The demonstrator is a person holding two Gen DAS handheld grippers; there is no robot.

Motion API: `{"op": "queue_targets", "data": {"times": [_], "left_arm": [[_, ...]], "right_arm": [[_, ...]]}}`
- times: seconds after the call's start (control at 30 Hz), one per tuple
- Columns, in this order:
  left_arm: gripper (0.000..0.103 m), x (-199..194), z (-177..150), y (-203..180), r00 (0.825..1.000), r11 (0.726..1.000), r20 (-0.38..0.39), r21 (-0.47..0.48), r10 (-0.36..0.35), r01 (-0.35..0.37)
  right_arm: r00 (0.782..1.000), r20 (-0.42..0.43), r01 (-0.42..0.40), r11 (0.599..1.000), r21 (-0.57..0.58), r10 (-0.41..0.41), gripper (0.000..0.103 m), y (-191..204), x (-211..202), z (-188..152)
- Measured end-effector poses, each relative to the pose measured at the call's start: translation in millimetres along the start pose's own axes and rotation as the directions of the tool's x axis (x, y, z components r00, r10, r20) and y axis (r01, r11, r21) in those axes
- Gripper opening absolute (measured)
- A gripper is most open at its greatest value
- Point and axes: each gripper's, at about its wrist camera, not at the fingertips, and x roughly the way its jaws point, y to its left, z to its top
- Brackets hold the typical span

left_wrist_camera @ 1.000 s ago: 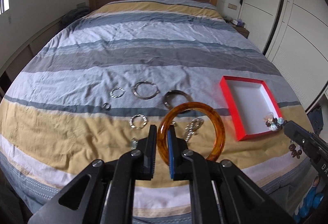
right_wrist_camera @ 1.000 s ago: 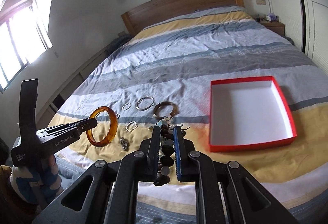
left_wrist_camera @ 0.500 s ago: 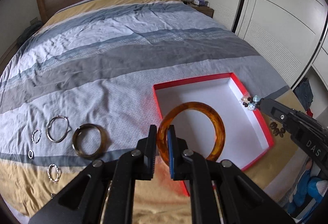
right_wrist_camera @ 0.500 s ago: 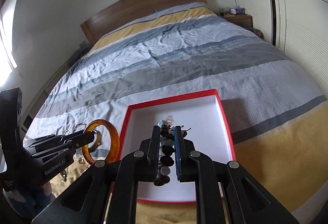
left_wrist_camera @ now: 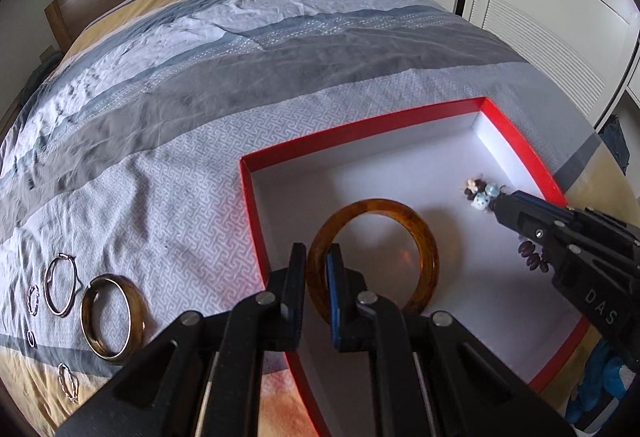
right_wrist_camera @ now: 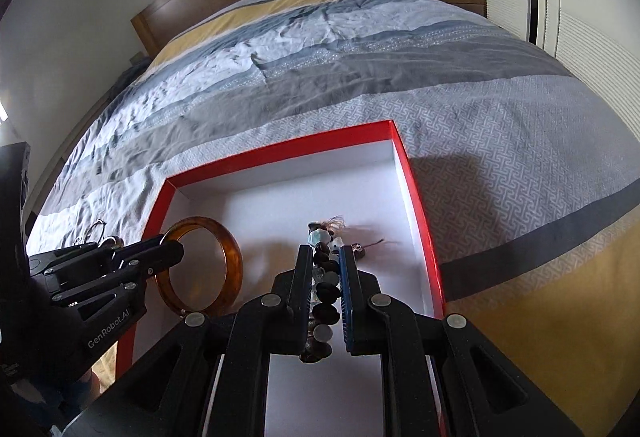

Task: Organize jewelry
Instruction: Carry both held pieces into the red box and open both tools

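My left gripper [left_wrist_camera: 316, 257] is shut on an amber bangle [left_wrist_camera: 420, 233] and holds it just above the white floor of a red-walled box [left_wrist_camera: 250, 189]. My right gripper [right_wrist_camera: 326, 253] is shut on a dark beaded bracelet [right_wrist_camera: 322, 293] with pale charms, low over the same box [right_wrist_camera: 416, 205]. In the right wrist view the bangle [right_wrist_camera: 232, 261] and left gripper [right_wrist_camera: 170, 251] are at the box's left side. In the left wrist view the right gripper [left_wrist_camera: 502, 203] enters from the right with charms [left_wrist_camera: 480, 195] at its tip.
The box lies on a striped bedspread [left_wrist_camera: 240, 77]. Left of it lie a wide bronze bangle [left_wrist_camera: 112, 321], a thin silver hoop [left_wrist_camera: 60, 289] and several small silver rings [left_wrist_camera: 33, 299]. White wardrobe doors [left_wrist_camera: 560, 17] stand at the right.
Both grippers have moved right from the loose jewelry to over the box and come down into it, each still holding its piece.
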Motion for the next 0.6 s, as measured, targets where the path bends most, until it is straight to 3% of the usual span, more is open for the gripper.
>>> {"op": "queue_targets", "data": {"times": [0.4, 0.53, 0.6], "left_arm": [[0.011, 9, -1, -4, 0.999, 0.998, -0.003, 0.033, 0.045, -0.045], [0.02, 4, 1, -3, 1.0, 1.0, -0.006, 0.014, -0.013, 0.013], [0.024, -2, 1, -4, 1.0, 1.0, 0.004, 0.015, -0.02, 0.02]], "right_arm": [[0.996, -0.022, 0.089, 0.994, -0.061, -0.091, 0.016, 4, 1, -5], [0.995, -0.028, 0.096, 0.995, -0.039, -0.097, 0.017, -6, -5, -6], [0.995, -0.02, 0.094, 0.995, -0.028, -0.095, 0.025, -8, -12, -5]]}}
